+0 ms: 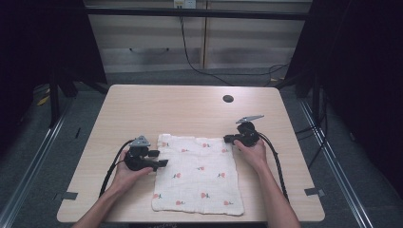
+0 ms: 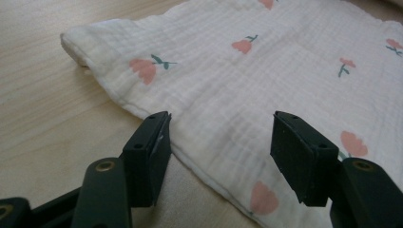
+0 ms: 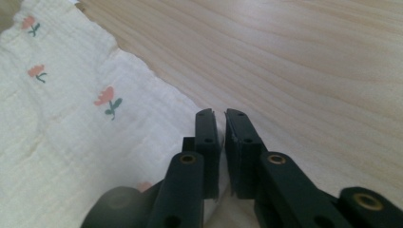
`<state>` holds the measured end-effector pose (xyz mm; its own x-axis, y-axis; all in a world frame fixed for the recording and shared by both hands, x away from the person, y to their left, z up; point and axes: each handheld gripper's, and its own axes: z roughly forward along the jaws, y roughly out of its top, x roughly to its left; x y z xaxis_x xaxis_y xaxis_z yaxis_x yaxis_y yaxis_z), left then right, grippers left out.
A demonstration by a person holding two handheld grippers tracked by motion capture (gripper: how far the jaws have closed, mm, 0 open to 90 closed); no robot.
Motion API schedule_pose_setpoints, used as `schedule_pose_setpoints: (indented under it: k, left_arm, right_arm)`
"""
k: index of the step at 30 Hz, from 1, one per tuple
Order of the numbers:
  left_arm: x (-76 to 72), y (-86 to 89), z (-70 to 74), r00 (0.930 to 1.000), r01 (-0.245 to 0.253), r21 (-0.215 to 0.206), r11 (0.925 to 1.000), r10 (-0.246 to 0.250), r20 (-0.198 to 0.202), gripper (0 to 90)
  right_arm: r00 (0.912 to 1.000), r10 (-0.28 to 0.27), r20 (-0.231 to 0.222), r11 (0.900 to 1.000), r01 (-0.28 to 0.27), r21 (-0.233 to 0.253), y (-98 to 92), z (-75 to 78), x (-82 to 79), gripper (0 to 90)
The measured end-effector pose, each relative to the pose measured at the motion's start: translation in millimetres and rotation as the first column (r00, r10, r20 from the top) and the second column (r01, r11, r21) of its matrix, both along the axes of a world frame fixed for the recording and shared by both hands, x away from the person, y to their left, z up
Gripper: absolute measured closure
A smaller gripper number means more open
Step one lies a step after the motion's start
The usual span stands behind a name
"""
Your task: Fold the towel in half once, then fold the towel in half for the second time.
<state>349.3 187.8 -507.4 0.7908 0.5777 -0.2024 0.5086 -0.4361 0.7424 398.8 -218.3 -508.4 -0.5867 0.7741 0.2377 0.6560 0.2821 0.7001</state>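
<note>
A white cloth [image 1: 197, 173] printed with small pink flowers lies spread flat on the near half of the wooden table [image 1: 190, 107]. My left gripper [image 1: 164, 163] is at the cloth's left edge. In the left gripper view its jaws [image 2: 221, 123] stand wide open, low over the hem of the cloth [image 2: 266, 71], one jaw over bare wood and the other over fabric. My right gripper [image 1: 227, 139] is at the cloth's far right corner. In the right gripper view its jaws [image 3: 218, 114] are closed together with the cloth's edge [image 3: 71, 133] pinched between them.
A dark round cable hole [image 1: 228, 99] sits in the table's far right part. Bare wood stretches beyond the cloth to the far edge. Black cables trail from both grippers toward the near edge. Dark frame posts [image 1: 54, 95] stand beside the table.
</note>
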Motion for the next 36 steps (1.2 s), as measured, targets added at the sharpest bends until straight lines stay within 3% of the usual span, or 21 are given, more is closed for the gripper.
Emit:
schedule_pose_setpoints:
  k: [3,10,15,21,24,26,30,33,34,36]
  left_arm:
    - [-1.6,-0.4,-0.5,0.9997,0.001,0.013,0.9999,-0.002,0.022,40.9]
    - [-2.4,0.1,-0.5,0.9996,-0.004,0.016,0.9999,0.003,0.027,42.6]
    - [0.9,4.2,-1.4,1.0,-0.003,-0.019,0.9998,0.003,0.002,44.3]
    - [0.4,3.5,-0.6,1.0,0.004,-0.002,1.0,-0.004,0.005,45.3]
    - [0.7,4.9,0.6,1.0,0.006,0.005,1.0,-0.006,0.001,48.7]
    - [2.9,7.5,4.4,0.9998,0.016,-0.016,0.9997,-0.016,-0.012,52.2]
    - [12.9,17.7,23.6,0.9987,-0.045,-0.08,0.9958,0.046,0.022,50.5]
    - [24.7,25.0,35.4,0.992,-0.118,-0.141,0.9829,0.123,0.027,48.2]
    - [27.9,24.8,36.8,0.9908,-0.127,-0.142,0.9817,0.132,0.03,48.1]
    - [35.9,21.1,35.5,0.9925,-0.115,-0.111,0.9872,0.119,0.031,47.5]
  right_arm:
    - [0.9998,-0.011,0.016,1.0,0.011,0.014,-1.1,1.0,-1.4,88.3]
    - [0.9997,-0.01,0.023,0.998,0.008,0.067,-6.7,7.2,-1.4,88.9]
    - [0.9992,-0.004,0.039,0.996,0.0,0.091,-8.8,10.1,-1.9,88.9]
    - [0.9966,0.018,0.08,0.994,-0.027,0.109,-6.2,17.2,-10.9,88.9]
    - [0.9941,0.023,0.106,0.989,-0.038,0.142,-6.2,23.4,-15.0,88.9]
    - [0.993,0.029,0.115,0.989,-0.045,0.14,-4.9,25.9,-17.5,88.9]
    - [0.9917,0.04,0.122,0.989,-0.056,0.136,-2.4,29.4,-22.5,88.8]
    - [0.9914,0.045,0.123,0.989,-0.062,0.135,-2.6,30.8,-22.6,88.8]
    - [0.9912,0.044,0.125,0.989,-0.061,0.136,-2.7,31.8,-23.1,88.8]
    - [0.99,0.048,0.132,0.988,-0.067,0.138,-2.9,33.4,-23.9,88.6]
